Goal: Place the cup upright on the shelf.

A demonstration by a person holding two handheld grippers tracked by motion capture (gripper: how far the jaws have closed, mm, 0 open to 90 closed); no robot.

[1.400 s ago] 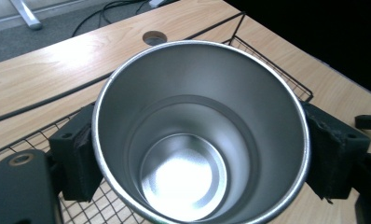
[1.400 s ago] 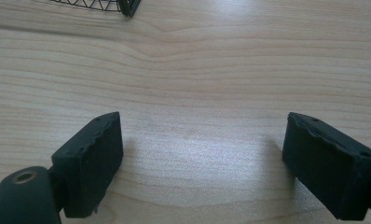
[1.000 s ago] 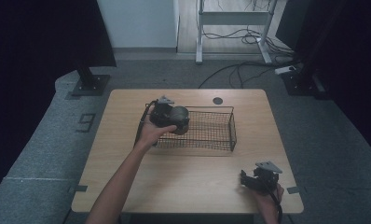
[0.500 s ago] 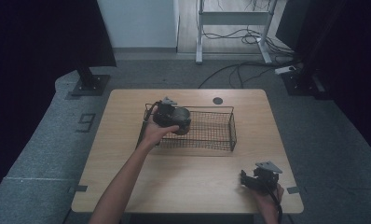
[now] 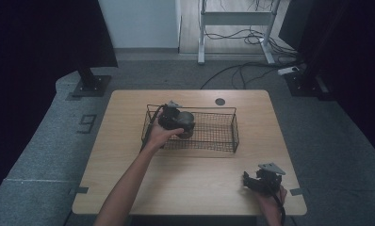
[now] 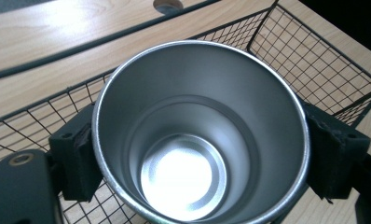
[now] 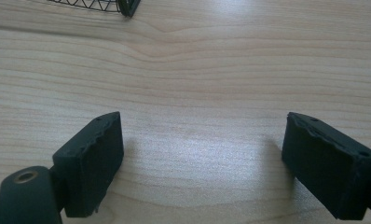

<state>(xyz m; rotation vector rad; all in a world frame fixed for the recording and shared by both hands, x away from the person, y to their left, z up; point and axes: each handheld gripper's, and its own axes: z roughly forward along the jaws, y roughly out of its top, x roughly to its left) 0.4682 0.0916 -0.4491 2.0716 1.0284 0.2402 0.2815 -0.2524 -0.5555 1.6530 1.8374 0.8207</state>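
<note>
The wooden table [image 5: 185, 188] carries a black wire basket [image 5: 223, 134] set toward its far middle, long side running across. A small dark round spot [image 5: 220, 101] sits on the tabletop just beyond the basket's far rim.

The left gripper [image 5: 172, 117] hangs over the left end of the basket, the person's forearm reaching in from the bottom edge. In the left gripper view its two black pads [image 6: 76, 158] press against opposite sides of a steel cup [image 6: 197, 135], so the claw is clenched on that cup. The cup stands mouth toward the camera, its shiny bottom plainly visible inside, with the basket's mesh floor and walls showing behind and beneath it. Whether the cup's base already rests on the mesh is hard to judge from here; it looks to be within the basket's walls.

The right gripper [image 5: 262, 179] rests near the table's near right corner, well apart from the basket. Its jaws stand wide and released, nothing between them but bare wood, with a corner of the basket [image 7: 123, 7] at the top edge
</note>
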